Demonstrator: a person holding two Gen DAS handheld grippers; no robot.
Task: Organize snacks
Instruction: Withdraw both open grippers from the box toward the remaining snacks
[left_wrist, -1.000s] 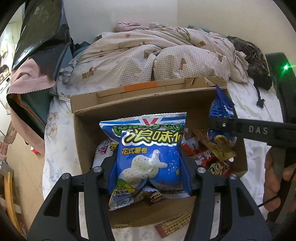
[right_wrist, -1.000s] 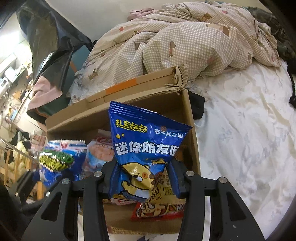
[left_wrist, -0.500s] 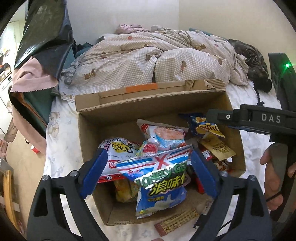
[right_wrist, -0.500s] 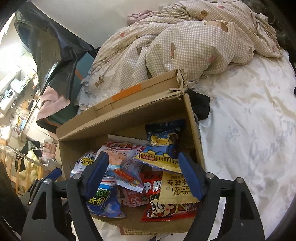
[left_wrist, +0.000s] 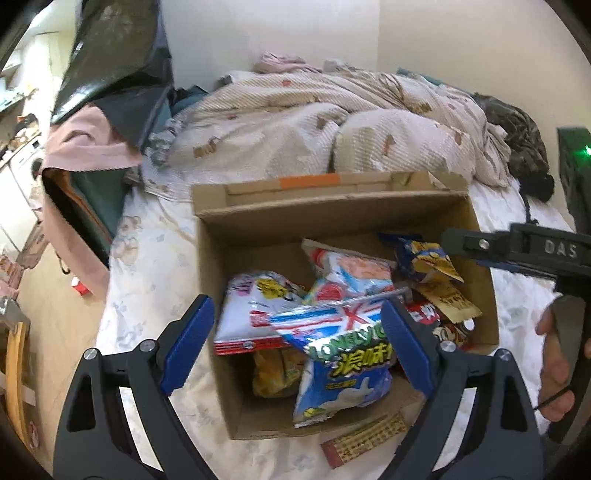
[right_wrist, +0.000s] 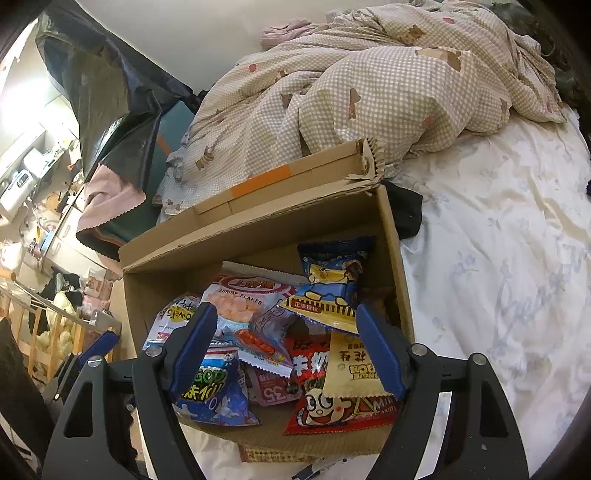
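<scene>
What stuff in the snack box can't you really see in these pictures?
- Yellow packet, left wrist view: mostly under the blue Lonely God bag, label hidden.
- Pink packet marked 35, right wrist view: covered by the shrimp flakes bag.
- Flat snack bar outside the cardboard box: print too small and blurred to read.

Left gripper (left_wrist: 295, 343) hovering above the cardboard box (left_wrist: 332, 221), tilting downward, jaws spread wide, gripping nothing. Right gripper (right_wrist: 286, 347) angling down over that box, likewise spread and empty.

Assorted snack bags (left_wrist: 343, 354) heaped inside open cardboard box (left_wrist: 332, 214)
</scene>
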